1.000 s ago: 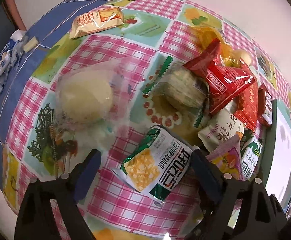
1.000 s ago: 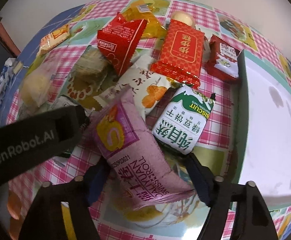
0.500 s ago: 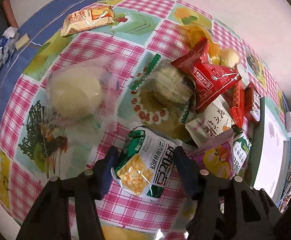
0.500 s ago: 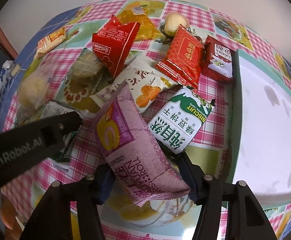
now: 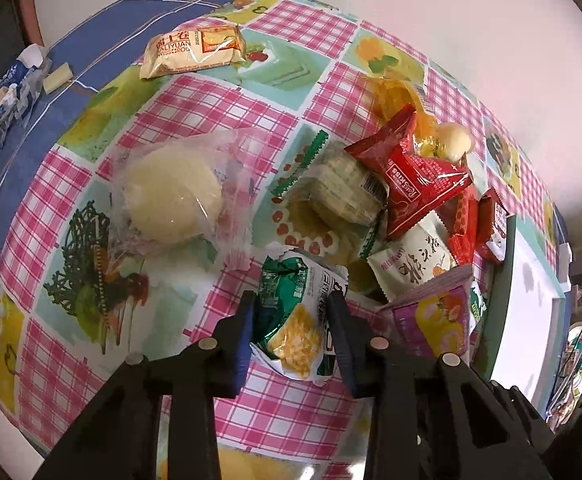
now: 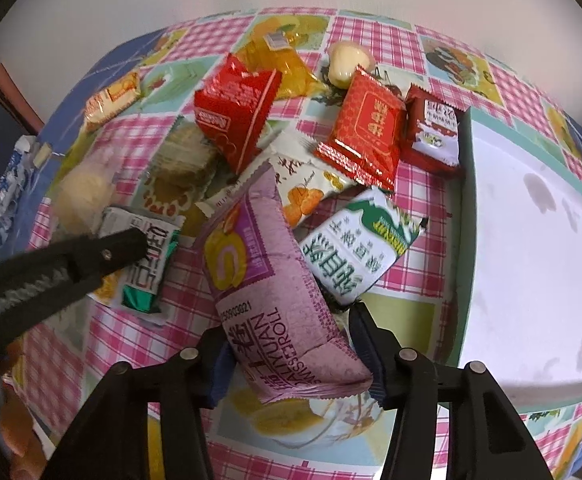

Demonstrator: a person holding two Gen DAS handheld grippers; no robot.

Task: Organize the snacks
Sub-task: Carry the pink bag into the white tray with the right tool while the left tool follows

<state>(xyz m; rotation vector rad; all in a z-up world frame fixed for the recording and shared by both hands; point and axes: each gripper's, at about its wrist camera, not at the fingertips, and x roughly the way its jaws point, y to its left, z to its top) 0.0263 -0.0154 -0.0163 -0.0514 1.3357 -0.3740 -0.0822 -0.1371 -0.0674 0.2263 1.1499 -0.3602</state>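
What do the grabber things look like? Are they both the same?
Yes, they match. The left gripper and the right gripper are both black, with two straight fingers lined with dark blue pads. Round silver bolts sit on the black angled struts behind them. In the right wrist view, the left gripper's side carries white lettering, too blurred to read. No cables or sleeves show.

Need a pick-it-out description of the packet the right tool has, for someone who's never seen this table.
Start at the white tray with the teal rim on the checked tablecloth. Just left of it lies the snack pile; the packet is at the pile's near edge, between the closing fingers of the right tool. It is the only purple wrapper, printed with a yellow swiss roll and "SWISS ROLL".
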